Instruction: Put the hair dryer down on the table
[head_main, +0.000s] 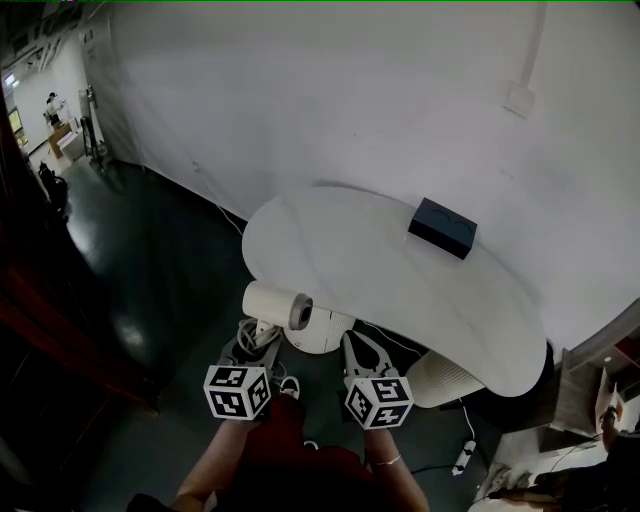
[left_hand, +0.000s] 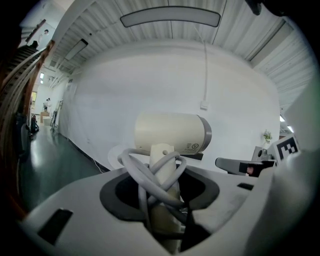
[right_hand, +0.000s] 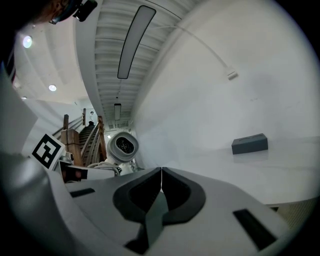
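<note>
Left gripper view, L gripper (left_hand: 167, 180) clamped on hair dryer (left_hand: 170, 132), R gripper (right_hand: 161, 176) closed, both seemingly near table (head_main: 400, 285) edge

Open for passing: the wide middle of the white rounded tabletop (head_main: 350, 255), from centre frame down to its right end. Blocked at upper right by a small dark blue rectangular box (head_main: 442, 227), just beside the white wall (head_main: 300, 110) closing off the far side. Crowded at the near left rim by the cream barrel-shaped hair dryer (head_main: 275, 305). Below the near rim, lower right, a white ribbed rounded object (head_main: 440, 378). Open dark floor (head_main: 150, 260) at left.
</note>
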